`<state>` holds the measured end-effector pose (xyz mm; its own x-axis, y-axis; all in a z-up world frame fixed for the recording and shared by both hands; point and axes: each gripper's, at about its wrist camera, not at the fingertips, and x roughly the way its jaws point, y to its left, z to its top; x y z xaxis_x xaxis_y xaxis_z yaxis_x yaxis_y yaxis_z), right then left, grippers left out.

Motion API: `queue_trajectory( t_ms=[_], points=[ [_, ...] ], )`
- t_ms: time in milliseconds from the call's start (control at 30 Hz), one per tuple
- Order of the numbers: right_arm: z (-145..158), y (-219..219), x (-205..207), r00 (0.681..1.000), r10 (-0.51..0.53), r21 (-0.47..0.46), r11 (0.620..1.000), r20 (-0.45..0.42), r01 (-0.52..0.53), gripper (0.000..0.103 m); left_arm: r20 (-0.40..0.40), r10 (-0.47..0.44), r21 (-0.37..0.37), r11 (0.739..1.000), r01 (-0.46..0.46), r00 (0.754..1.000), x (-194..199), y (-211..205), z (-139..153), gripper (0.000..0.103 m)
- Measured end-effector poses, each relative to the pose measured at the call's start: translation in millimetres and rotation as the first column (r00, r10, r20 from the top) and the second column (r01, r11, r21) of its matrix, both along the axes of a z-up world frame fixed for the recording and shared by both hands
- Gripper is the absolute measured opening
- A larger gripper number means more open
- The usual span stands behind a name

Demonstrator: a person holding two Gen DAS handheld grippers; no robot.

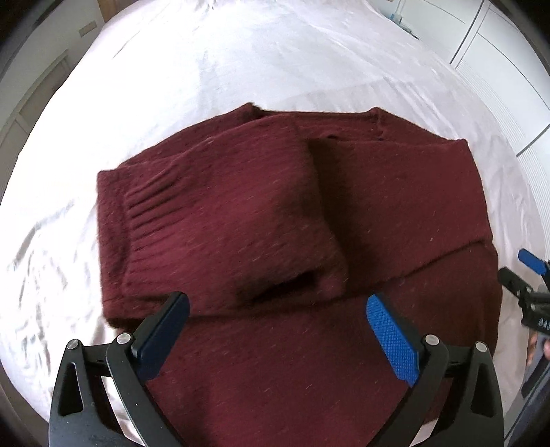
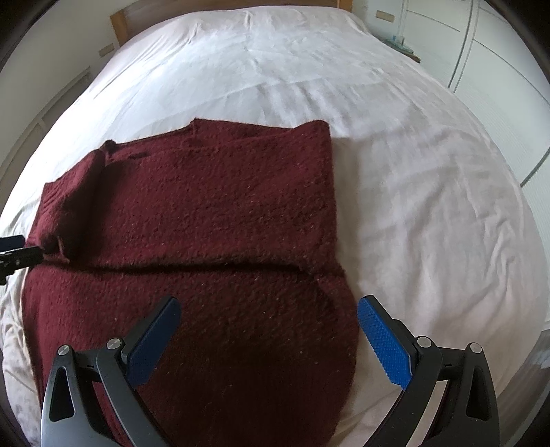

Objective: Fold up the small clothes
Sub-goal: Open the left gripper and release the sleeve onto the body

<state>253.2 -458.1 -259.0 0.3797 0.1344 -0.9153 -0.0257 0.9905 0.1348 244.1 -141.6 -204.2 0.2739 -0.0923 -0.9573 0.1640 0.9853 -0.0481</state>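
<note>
A dark red knitted sweater [image 1: 395, 213] lies flat on the white bed sheet [image 1: 240, 68], both sleeves folded in over its body. The left sleeve with its ribbed cuff [image 1: 151, 213] lies across the chest. My left gripper [image 1: 276, 306] hovers just above the sweater near the sleeve's lower end, jaws wide open with nothing between them. In the right wrist view the sweater [image 2: 213, 213] fills the lower left, and my right gripper [image 2: 268, 313] stands open above its lower right edge, holding nothing. Each gripper shows at the other view's edge: the right gripper [image 1: 529, 285], the left gripper [image 2: 13, 254].
The bed sheet [image 2: 412, 172] stretches wide beyond and to the right of the sweater. A wooden headboard [image 2: 120, 20] stands at the far end. White wardrobe doors [image 2: 498, 51] line the right side, and a wall with a socket plate [image 1: 87, 29] is at the left.
</note>
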Motion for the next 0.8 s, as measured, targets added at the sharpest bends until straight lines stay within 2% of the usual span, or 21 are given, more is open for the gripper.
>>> queue_trajectory(
  t_ms=[233, 467, 567, 700, 800],
  points=[
    [5, 9, -1, 1.0, 0.012, -0.003, 1.0, 0.009, -0.012, 0.102, -0.004, 0.019, 0.034, 0.999, -0.019, 1.0, -21, 55, 11, 0.102],
    [9, 23, -2, 0.999, 0.039, -0.015, 0.999, 0.009, -0.038, 0.102, 0.005, 0.148, 0.02, 0.989, -0.148, 0.989, -25, 120, 3, 0.101],
    [8, 30, -1, 0.999, 0.05, -0.019, 0.999, 0.003, -0.05, 0.102, -0.001, 0.14, 0.006, 0.99, -0.14, 0.99, -24, 129, -6, 0.101],
    [9, 38, -1, 0.998, 0.065, -0.027, 0.997, 0.0, -0.065, 0.102, 0.012, 0.102, 0.075, 0.992, -0.102, 0.995, -21, 126, -23, 0.101],
    [10, 43, -1, 0.997, 0.071, -0.033, 0.997, -0.007, -0.071, 0.102, 0.011, 0.095, 0.088, 0.992, -0.096, 0.995, -15, 122, -34, 0.1]
  ],
)
